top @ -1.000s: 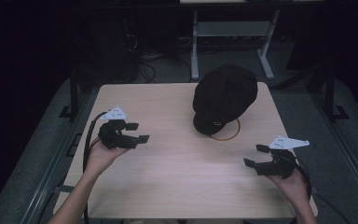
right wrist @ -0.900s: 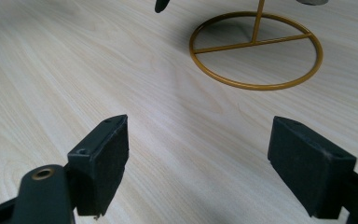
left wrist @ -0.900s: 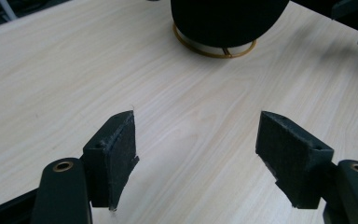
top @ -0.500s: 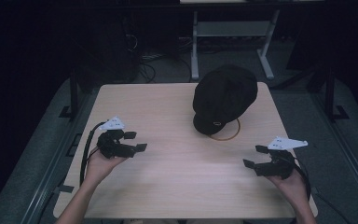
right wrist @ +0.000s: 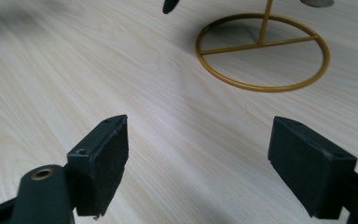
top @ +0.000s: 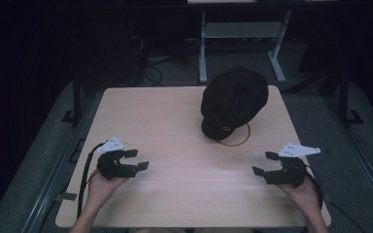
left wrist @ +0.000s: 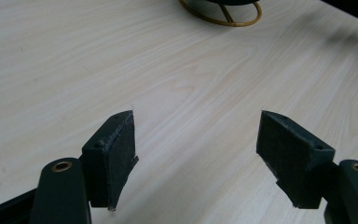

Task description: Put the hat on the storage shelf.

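A black cap [top: 233,99] hangs on a gold wire stand whose ring base [top: 238,140] rests on the light wooden table [top: 175,116], right of centre. My left gripper [top: 137,159] is low over the table's left front, open, nothing between its jaws. My right gripper [top: 265,163] is at the right front, open and empty too. The stand's gold ring [right wrist: 263,51] lies ahead of the right gripper [right wrist: 198,161]. The left gripper [left wrist: 196,144] sees the gold ring [left wrist: 221,14] far off at the top.
A white metal frame [top: 240,43] and cables stand on the dark floor behind the table. Grey rails run along both sides of the table. Bare wood lies between the two grippers.
My left gripper has drawn back toward the front left of the table, away from the cap. The right gripper has stayed put. Both stay open.
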